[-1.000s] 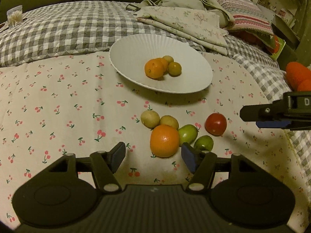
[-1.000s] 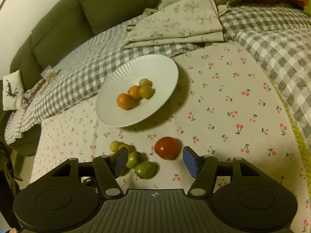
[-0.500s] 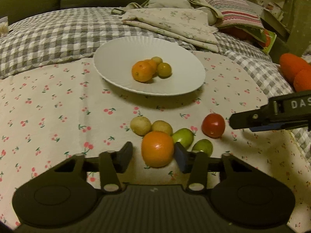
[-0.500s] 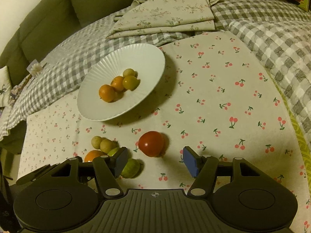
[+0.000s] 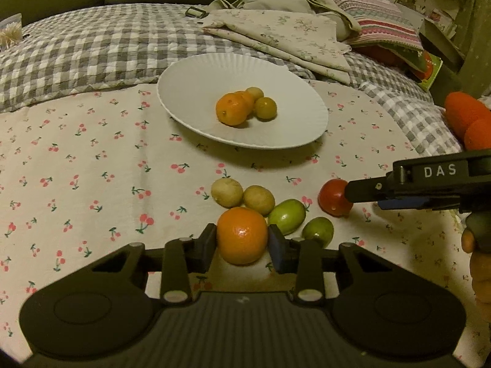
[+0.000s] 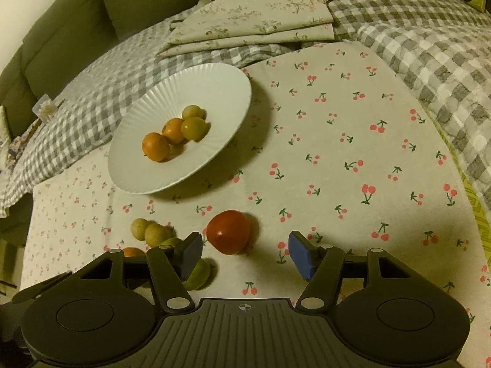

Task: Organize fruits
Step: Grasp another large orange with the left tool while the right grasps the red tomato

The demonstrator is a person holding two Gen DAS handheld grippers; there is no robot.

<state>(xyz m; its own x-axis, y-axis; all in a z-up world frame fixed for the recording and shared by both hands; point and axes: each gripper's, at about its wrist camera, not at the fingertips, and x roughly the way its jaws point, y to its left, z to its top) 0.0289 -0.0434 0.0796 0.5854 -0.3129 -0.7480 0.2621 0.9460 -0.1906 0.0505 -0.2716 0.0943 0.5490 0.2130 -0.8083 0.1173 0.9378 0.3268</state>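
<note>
Left wrist view, items by size.

Cherry-print cloth (image 5: 76, 165): spread over a grey checked quilt (image 5: 92, 49); bears all the fruit and the plate.

White ribbed plate (image 5: 196, 73): on the cloth, beyond the loose fruit. Holds two oranges and two small yellow-green fruits, bunched together near its middle.

Left gripper (image 5: 242, 243): low over the cloth, jaws just drawn in and now clamped on the large orange (image 5: 242, 234), one pad on each flank. The orange sits squarely between the pads, resting on the cloth at the near edge of the loose cluster.

Right gripper (image 6: 245, 253): jaws apart, nothing clamped. The red tomato (image 6: 228, 234) lies on the cloth just ahead of the gap, nearer the left-hand pad and not touched by either. In the left wrist view one of this gripper's fingers reaches in from the right edge, its tip overlapping the tomato (image 5: 331, 197).

Loose fruit behind the orange: two tan round fruits (image 5: 227, 192), side by side and touching; two green fruits (image 5: 287, 216), the nearer one just beside the left gripper's right pad. The tomato stands apart from these, to the right.
</note>
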